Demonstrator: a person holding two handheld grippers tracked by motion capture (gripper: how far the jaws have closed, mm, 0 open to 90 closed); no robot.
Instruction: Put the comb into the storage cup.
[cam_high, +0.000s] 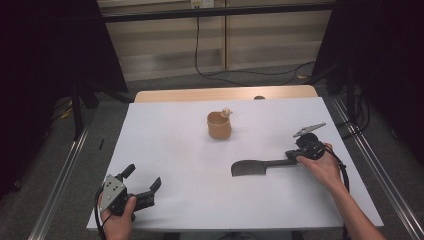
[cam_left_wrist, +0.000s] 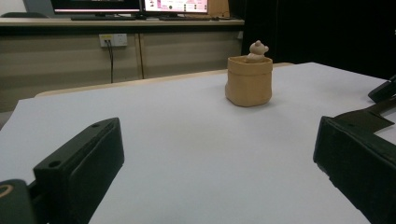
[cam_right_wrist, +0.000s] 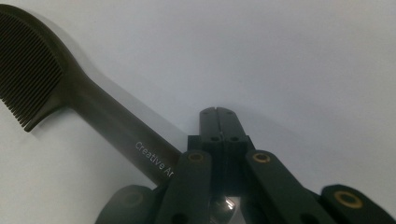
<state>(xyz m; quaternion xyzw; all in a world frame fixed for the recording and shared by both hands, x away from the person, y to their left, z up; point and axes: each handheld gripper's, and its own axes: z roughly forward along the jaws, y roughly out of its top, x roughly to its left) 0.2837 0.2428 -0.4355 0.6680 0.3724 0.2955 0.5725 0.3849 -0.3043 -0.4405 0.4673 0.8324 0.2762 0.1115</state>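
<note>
A dark comb (cam_high: 250, 168) lies flat on the white table (cam_high: 175, 150), right of the middle, its handle pointing right. My right gripper (cam_high: 291, 155) rests at the end of that handle with its jaws shut. In the right gripper view the closed jaws (cam_right_wrist: 223, 116) lie on the table, and the comb (cam_right_wrist: 42, 70) handle runs under the gripper's left link, not between the tips. My left gripper (cam_high: 142, 179) sits open near the front left edge with nothing between its jaws (cam_left_wrist: 215, 154). A tan cup (cam_high: 219, 126) (cam_left_wrist: 249, 81) stands mid-table with a small bear figure (cam_high: 226, 112) (cam_left_wrist: 258, 49) at its rim.
The wooden table edge (cam_high: 225, 93) shows beyond the white sheet. Metal rails (cam_high: 60, 175) run along both sides of the table, and a cable (cam_high: 240, 72) trails on the floor behind it.
</note>
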